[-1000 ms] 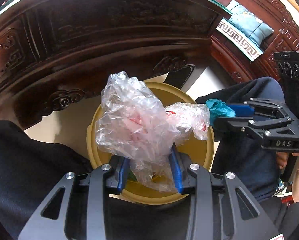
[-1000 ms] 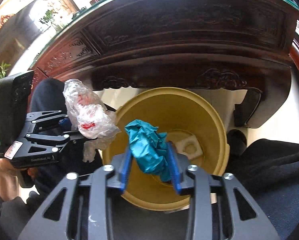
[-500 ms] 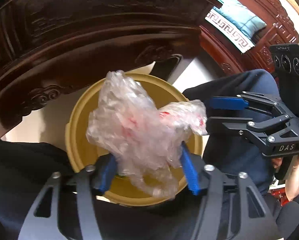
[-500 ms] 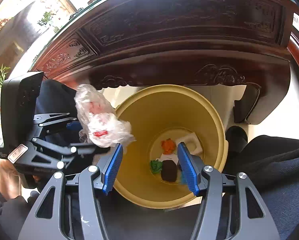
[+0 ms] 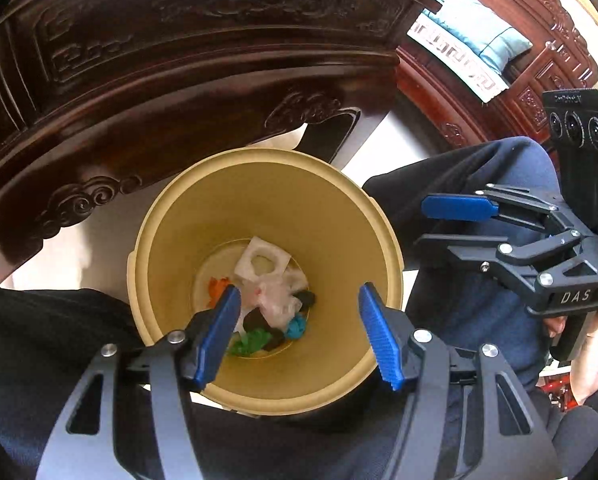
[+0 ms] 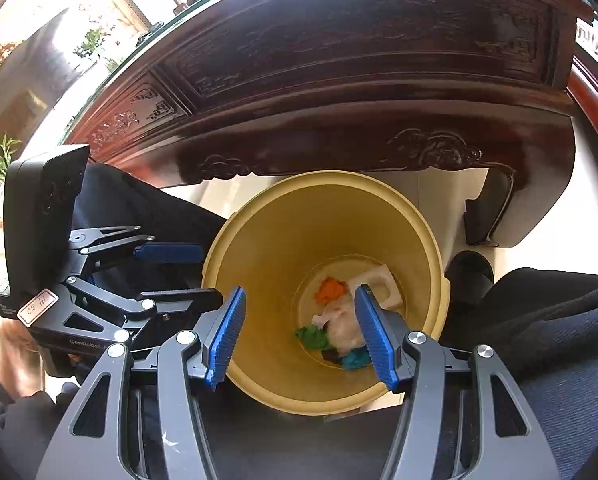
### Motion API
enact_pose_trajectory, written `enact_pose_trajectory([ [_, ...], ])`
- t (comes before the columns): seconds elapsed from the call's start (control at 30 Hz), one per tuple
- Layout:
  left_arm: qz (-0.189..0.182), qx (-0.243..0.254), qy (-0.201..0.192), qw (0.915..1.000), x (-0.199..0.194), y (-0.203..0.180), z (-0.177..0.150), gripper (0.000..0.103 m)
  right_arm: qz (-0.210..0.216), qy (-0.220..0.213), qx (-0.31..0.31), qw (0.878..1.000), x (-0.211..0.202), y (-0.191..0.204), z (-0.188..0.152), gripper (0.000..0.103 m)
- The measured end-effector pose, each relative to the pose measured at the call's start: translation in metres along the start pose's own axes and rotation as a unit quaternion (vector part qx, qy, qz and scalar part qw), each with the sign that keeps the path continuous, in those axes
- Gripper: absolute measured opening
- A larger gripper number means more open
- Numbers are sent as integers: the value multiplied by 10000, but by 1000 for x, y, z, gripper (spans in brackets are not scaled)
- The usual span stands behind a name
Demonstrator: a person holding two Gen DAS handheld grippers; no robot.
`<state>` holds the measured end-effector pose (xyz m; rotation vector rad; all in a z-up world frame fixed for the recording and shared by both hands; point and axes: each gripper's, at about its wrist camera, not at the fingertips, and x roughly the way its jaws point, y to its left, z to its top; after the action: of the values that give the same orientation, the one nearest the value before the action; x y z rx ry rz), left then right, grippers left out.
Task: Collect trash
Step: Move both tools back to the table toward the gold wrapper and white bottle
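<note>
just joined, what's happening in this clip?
A seated person is collecting trash with a hand-held gripper in each hand. Both the left hand-held gripper and the right hand-held gripper hang open and empty over a yellow bin that stands on the floor beside a carved dark wood table. At the bottom of the bin lie a crumpled clear plastic bag, a white foam piece, and teal, green and orange scraps.
</note>
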<state>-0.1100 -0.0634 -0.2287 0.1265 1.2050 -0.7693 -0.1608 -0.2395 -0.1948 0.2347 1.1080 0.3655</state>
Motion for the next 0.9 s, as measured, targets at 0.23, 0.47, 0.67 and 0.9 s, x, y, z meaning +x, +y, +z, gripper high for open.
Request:
enact_pose_trajectory([
  [0.23,51,-67,-48,10000,-4,5,-1,61,14,-17,-4,10000,0,0,0,56],
  [0.47,71,-144,-182,9997,-12,7,1,61,65,-43,22,10000,-2,1,1,56],
  [0.67,169,-109,-264,9994,-20,6,9,61,166,-43,-41,9998,1,5,10,56],
  [0.9,318,-76,-337,9989,-27,11,26,64,273,5,-21,9996,8,1,24,56],
])
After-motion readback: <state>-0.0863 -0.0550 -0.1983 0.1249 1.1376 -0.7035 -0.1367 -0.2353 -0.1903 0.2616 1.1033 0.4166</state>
